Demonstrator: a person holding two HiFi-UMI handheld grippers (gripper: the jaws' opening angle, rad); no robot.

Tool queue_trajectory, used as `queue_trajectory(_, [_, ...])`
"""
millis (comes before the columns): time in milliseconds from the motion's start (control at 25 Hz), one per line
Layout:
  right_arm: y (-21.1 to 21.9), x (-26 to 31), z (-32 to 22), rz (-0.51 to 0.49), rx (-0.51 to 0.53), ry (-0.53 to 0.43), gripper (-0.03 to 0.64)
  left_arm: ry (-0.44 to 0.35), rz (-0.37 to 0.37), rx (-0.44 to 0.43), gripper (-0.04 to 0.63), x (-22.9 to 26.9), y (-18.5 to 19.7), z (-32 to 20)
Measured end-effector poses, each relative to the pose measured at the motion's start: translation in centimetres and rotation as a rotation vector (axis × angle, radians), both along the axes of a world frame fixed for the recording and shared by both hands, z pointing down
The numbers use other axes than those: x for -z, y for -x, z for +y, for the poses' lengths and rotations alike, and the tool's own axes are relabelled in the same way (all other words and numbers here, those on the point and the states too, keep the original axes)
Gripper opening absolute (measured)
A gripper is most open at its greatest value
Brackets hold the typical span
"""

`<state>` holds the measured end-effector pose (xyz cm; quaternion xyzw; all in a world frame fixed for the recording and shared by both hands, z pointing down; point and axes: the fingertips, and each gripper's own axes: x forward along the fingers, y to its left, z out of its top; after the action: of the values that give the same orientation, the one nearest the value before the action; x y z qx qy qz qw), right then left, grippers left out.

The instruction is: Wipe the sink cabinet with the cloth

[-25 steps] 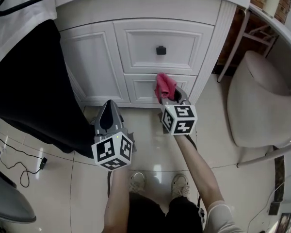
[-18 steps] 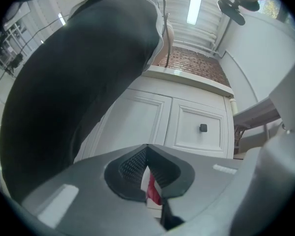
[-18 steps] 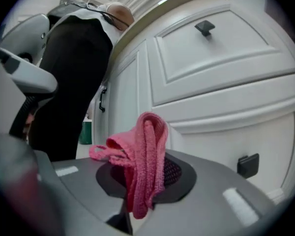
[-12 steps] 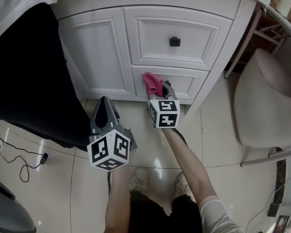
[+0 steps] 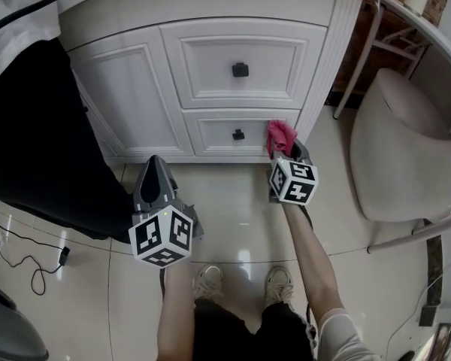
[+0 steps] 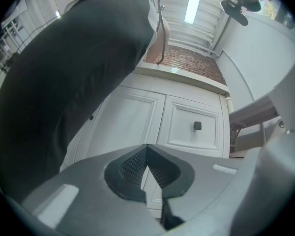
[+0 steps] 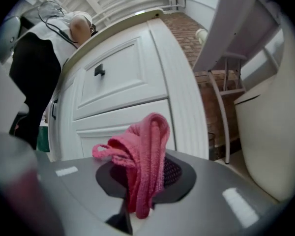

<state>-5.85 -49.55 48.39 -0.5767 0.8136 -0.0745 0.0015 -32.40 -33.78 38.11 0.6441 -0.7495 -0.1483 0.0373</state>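
Note:
The white sink cabinet (image 5: 135, 89) fills the top of the head view, with a door at the left and two drawers with black knobs. My right gripper (image 5: 283, 150) is shut on a pink cloth (image 5: 279, 135), which sits at the right end of the lower drawer (image 5: 210, 131), near the fluted corner post. In the right gripper view the pink cloth (image 7: 141, 159) bunches up out of the shut jaws, with the sink cabinet (image 7: 123, 82) just behind it. My left gripper (image 5: 155, 173) hangs lower left, jaws shut and empty, away from the cabinet door.
A person in black clothing (image 5: 37, 141) stands close at the left of the cabinet. A beige toilet (image 5: 406, 149) is at the right, with a metal rack leg (image 5: 353, 66) between it and the cabinet. A cable (image 5: 26, 247) lies on the tiled floor at lower left.
My right gripper has carried the pink cloth rightward along the lower drawer, from its middle to its right end. The lower knob now shows. The left gripper stayed about where it was.

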Motion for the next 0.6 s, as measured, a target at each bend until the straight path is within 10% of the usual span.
queue_trajectory(320, [-11.6, -3.6, 0.7, 0.057, -0.223, 0.069, 0.064, -0.002, -0.004, -0.01, 0.015, -0.1, -1.0, -0.4])
queue_trajectory(600, [4.2, -3.3, 3.8, 0.066, 0.041, 0.0, 0.064, -0.025, -0.041, -0.025, 0.015, -0.7, -0.6, -0.4])
